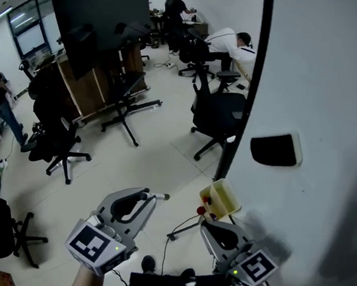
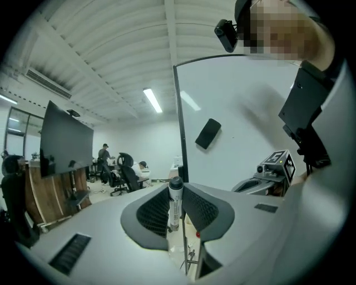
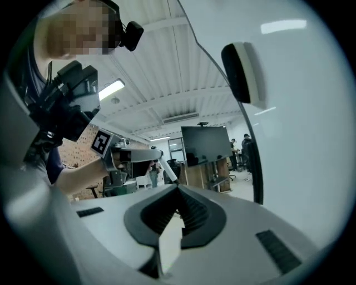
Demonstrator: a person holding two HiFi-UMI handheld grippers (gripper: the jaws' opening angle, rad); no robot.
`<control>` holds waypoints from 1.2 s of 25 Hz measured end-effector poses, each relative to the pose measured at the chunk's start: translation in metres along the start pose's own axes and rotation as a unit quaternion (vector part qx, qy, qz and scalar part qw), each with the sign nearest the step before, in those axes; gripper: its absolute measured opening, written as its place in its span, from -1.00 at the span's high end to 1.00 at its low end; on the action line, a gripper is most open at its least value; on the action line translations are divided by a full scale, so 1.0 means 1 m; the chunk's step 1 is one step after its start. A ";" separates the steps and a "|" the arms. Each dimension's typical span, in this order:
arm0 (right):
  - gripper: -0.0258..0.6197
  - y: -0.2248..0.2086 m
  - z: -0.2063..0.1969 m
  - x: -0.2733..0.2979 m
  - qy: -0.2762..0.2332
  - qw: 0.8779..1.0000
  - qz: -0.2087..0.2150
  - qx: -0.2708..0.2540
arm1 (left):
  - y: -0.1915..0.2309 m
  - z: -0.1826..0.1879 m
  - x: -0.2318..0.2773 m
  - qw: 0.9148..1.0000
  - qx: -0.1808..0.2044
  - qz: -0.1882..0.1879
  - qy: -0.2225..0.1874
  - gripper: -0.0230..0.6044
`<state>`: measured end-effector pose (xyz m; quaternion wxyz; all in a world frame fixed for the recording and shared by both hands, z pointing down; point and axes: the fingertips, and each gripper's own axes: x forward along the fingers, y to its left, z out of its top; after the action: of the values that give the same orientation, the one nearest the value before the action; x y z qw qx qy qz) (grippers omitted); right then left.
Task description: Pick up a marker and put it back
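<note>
Left gripper holds a marker pinched left of the yellow tray, right gripper pressed together; setting it back there likely follows.

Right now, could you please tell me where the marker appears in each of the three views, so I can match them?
Head view: the marker pokes out of the left gripper, low and centre.
Left gripper view: the marker stands upright at centre, clamped in the gripper.
Right gripper view: the marker is a thin white stick left of centre.
Shared landmark: the black eraser on the whiteboard.
</note>
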<state>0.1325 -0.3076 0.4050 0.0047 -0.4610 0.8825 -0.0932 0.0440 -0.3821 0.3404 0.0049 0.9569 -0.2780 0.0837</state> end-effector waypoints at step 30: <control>0.88 0.208 -0.011 0.109 0.081 0.992 -0.031 -0.091 | 0.116 -0.061 -0.221 0.993 -0.089 -0.022 -0.074 0.70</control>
<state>-0.0999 -0.2791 0.3889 -0.1115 -0.4778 0.8700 -0.0495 -0.2112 -0.3587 0.3605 0.0714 0.9622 -0.2624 -0.0121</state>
